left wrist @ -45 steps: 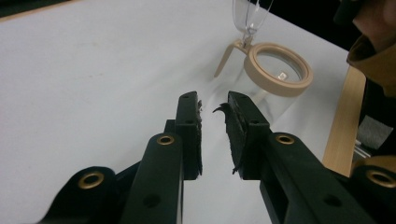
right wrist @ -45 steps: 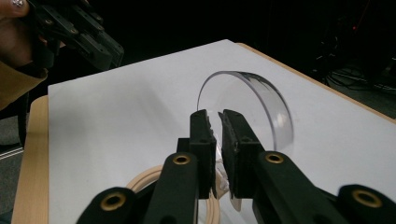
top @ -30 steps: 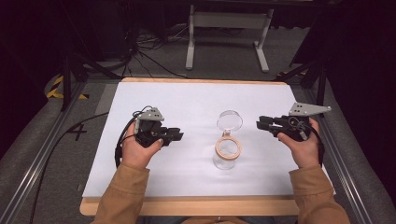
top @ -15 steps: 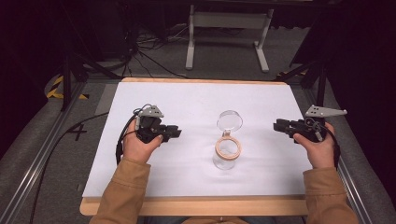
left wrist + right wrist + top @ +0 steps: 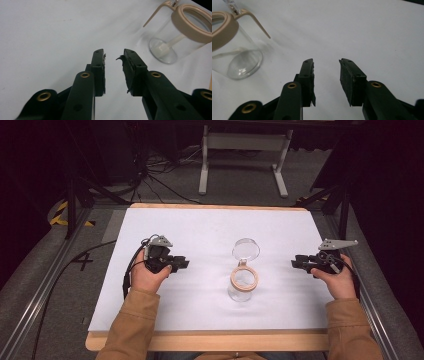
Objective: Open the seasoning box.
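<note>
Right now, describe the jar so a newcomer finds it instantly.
On the white table, look near the middle, between the two hand-held grippers. The clear glass jar stands upright there, with a tan ring round its mouth and its round clear lid flipped open behind it.

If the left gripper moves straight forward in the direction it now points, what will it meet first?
Probably the glass jar: the left gripper points at it across bare white table, though its own view puts the jar slightly off-line.

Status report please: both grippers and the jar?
Left gripper open, empty. Right gripper open, empty, just widened. Glass jar upright between them, lid flipped open. Nothing blocking.
</note>
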Action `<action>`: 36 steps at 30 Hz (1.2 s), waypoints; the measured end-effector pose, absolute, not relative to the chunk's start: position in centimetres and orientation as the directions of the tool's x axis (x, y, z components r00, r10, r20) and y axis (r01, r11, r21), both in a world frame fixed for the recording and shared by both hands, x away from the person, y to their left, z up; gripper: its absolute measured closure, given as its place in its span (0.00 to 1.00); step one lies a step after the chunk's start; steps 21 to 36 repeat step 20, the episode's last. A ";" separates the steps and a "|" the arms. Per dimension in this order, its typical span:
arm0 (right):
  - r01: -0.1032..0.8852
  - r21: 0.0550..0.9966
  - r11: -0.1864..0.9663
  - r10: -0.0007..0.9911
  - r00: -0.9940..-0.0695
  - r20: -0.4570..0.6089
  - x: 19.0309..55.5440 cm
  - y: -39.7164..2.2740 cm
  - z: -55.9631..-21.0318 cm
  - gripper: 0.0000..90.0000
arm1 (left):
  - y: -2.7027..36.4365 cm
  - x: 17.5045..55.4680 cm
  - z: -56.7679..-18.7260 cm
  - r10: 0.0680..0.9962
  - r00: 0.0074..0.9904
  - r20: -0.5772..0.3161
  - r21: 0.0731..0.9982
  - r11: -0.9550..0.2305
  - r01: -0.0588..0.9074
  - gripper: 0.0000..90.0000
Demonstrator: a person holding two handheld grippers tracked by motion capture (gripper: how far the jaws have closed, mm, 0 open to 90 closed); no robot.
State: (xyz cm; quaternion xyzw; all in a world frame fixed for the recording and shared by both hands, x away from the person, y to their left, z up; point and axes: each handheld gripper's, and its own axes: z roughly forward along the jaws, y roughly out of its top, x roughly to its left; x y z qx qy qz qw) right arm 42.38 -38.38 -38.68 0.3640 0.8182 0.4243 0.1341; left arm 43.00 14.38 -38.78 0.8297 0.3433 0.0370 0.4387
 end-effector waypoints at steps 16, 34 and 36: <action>0.532 0.711 0.460 0.689 -0.719 0.092 43.3 -37.0 -42.2 0.71 | 15.1 43.9 -40.8 0.630 0.736 -0.249 0.707 -0.401 0.583 0.78; 0.532 0.711 0.461 0.694 -0.715 0.086 43.2 -36.7 -41.9 0.71 | 15.2 43.8 -40.4 0.627 0.740 -0.242 0.718 -0.397 0.571 0.76; 0.532 0.711 0.461 0.694 -0.715 0.086 43.2 -36.7 -41.9 0.71 | 15.2 43.8 -40.4 0.627 0.740 -0.242 0.718 -0.397 0.571 0.76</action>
